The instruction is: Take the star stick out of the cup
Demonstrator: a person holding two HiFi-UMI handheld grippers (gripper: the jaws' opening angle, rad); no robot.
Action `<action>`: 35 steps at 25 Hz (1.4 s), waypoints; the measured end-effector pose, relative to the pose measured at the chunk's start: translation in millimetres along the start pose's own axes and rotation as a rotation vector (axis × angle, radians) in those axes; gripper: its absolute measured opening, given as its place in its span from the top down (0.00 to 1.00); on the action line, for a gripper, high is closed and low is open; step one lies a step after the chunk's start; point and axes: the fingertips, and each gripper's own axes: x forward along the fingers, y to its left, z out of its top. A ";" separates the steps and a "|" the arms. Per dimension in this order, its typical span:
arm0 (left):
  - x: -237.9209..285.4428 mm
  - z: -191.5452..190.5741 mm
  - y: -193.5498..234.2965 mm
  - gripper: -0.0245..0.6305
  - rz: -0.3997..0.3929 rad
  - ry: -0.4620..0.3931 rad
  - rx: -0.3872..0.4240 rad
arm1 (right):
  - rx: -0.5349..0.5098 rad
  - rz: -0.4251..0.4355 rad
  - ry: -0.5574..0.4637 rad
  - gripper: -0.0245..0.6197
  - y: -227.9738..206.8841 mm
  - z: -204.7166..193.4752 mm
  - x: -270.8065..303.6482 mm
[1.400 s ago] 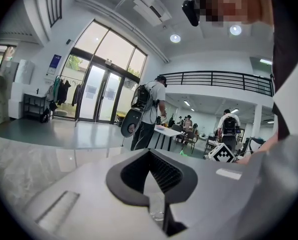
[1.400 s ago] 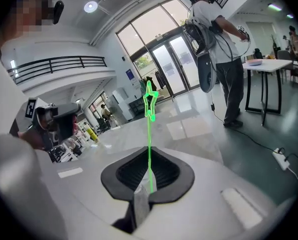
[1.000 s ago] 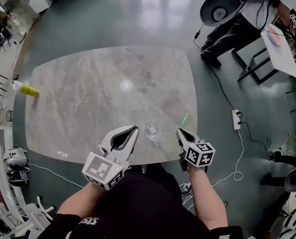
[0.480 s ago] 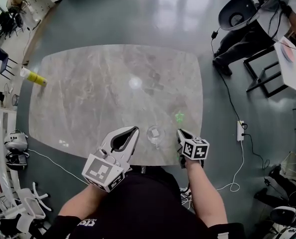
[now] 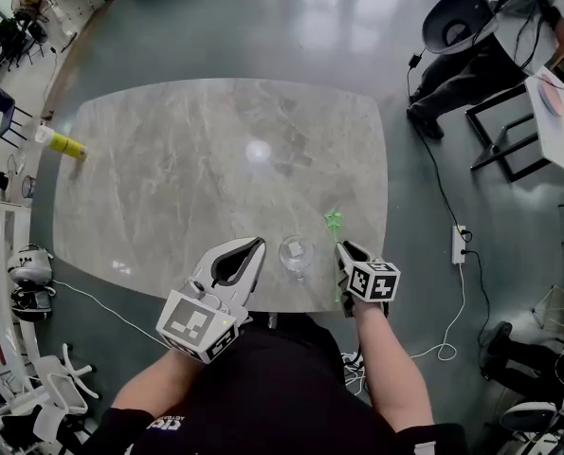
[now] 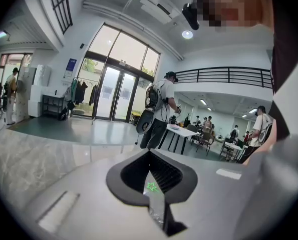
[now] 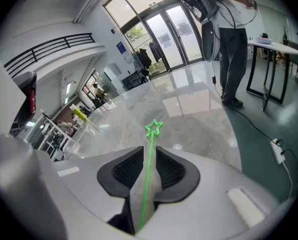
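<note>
Easing apart the jaws of my right gripper (image 7: 149,154) just now, I leave the green star stick (image 7: 147,176) loose between them, out of the glass cup (image 5: 296,254) and beside it over the tabletop (image 5: 187,178), so removal looks done; my left gripper (image 5: 257,245) is clenched, empty.

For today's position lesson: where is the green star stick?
In head view the thin green star-tipped stick sits between the right tongs, just opening, right of the clear glass cup.

In the head view, the right tongs (image 5: 343,252), whose jaws had just been opening with the star stick (image 5: 333,220) between them, covered part of its shaft. In the left gripper view, the left tongs (image 6: 151,179) hid most of the cup (image 6: 156,211).
</note>
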 end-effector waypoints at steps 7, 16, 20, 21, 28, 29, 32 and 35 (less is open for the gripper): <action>-8.8 7.2 -3.6 0.97 -0.058 -0.020 0.016 | 0.008 -0.012 -0.105 0.83 19.2 24.5 -28.0; -48.1 9.2 0.3 0.97 -0.152 -0.060 0.064 | 0.042 -0.048 -0.297 0.88 73.9 29.4 -92.3; -54.7 10.2 -7.6 0.97 -0.222 -0.069 0.069 | 0.047 -0.040 -0.401 0.89 107.6 34.9 -129.7; -58.1 11.8 -12.1 0.97 -0.240 -0.074 0.078 | 0.042 -0.039 -0.423 0.89 116.4 35.1 -139.7; -87.4 12.2 -40.0 0.97 -0.281 -0.091 0.134 | -0.028 0.017 -0.549 0.93 168.1 34.1 -200.5; -91.6 11.9 -44.3 0.97 -0.278 -0.093 0.135 | -0.036 0.032 -0.565 0.94 173.0 33.3 -209.0; -103.9 11.1 -58.5 0.97 -0.253 -0.102 0.135 | -0.074 0.070 -0.603 0.94 186.6 28.4 -235.0; -113.2 9.1 -73.7 0.97 -0.220 -0.103 0.128 | -0.133 0.112 -0.626 0.94 204.5 23.4 -263.0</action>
